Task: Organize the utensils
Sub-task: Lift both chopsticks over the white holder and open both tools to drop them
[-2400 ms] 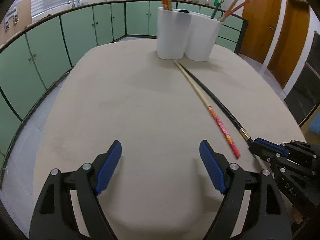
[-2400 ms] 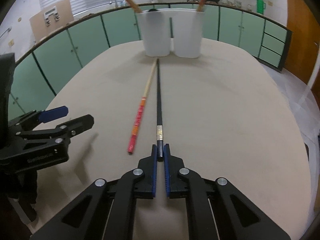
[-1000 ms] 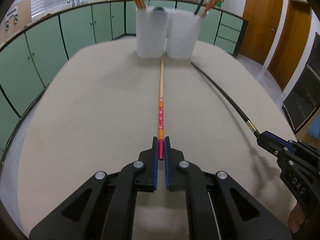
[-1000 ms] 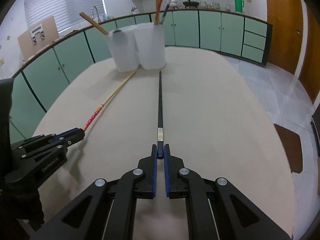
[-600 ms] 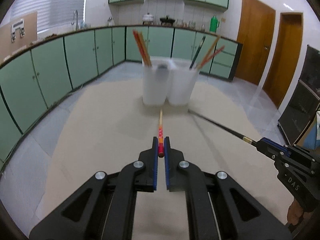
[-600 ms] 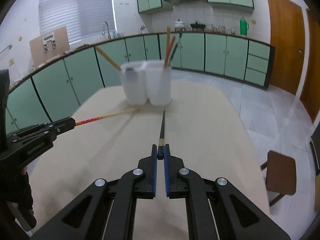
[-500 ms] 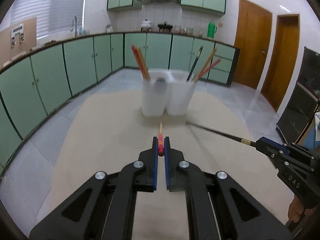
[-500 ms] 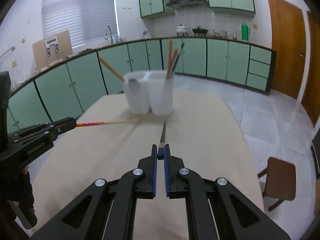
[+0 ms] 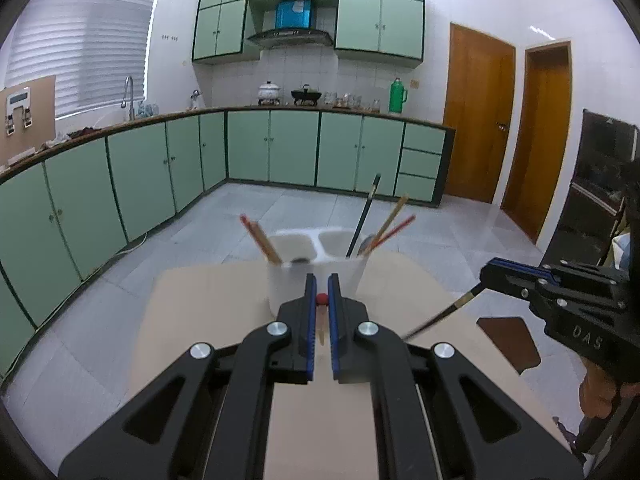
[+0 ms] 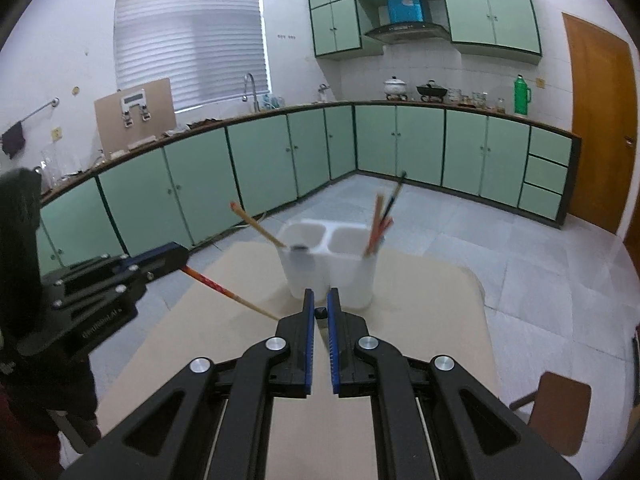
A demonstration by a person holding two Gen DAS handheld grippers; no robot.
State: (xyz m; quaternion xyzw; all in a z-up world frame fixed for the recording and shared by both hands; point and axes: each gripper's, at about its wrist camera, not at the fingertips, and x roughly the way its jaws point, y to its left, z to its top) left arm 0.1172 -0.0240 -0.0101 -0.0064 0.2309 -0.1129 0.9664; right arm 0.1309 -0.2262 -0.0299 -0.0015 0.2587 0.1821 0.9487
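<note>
Aloft, left gripper (image 9: 321, 300) clamps the red chopstick (image 10: 224, 291), right gripper (image 10: 320, 313) the black chopstick (image 9: 440, 318); white holder (image 10: 330, 270) just ahead, surface (image 10: 432, 320) edges beyond.

I note black gripper bodies on both sides, with blue pads on the fingers (image 9: 309, 320) and silver screw heads. The left gripper (image 9: 321, 300) holds a chopstick (image 10: 228, 291) with a red end, red-and-orange patterned band and pale wood tip. The right gripper (image 10: 320, 314) holds a black chopstick (image 9: 440, 319) with a gold band. The far two-compartment holder (image 10: 328, 264) is white; it carries wood, red and black sticks. The worktop (image 9: 200, 320) is beige. I record mint-green cabinets (image 9: 140, 180) with dark trim, and a grey tiled floor (image 10: 520, 248).
</note>
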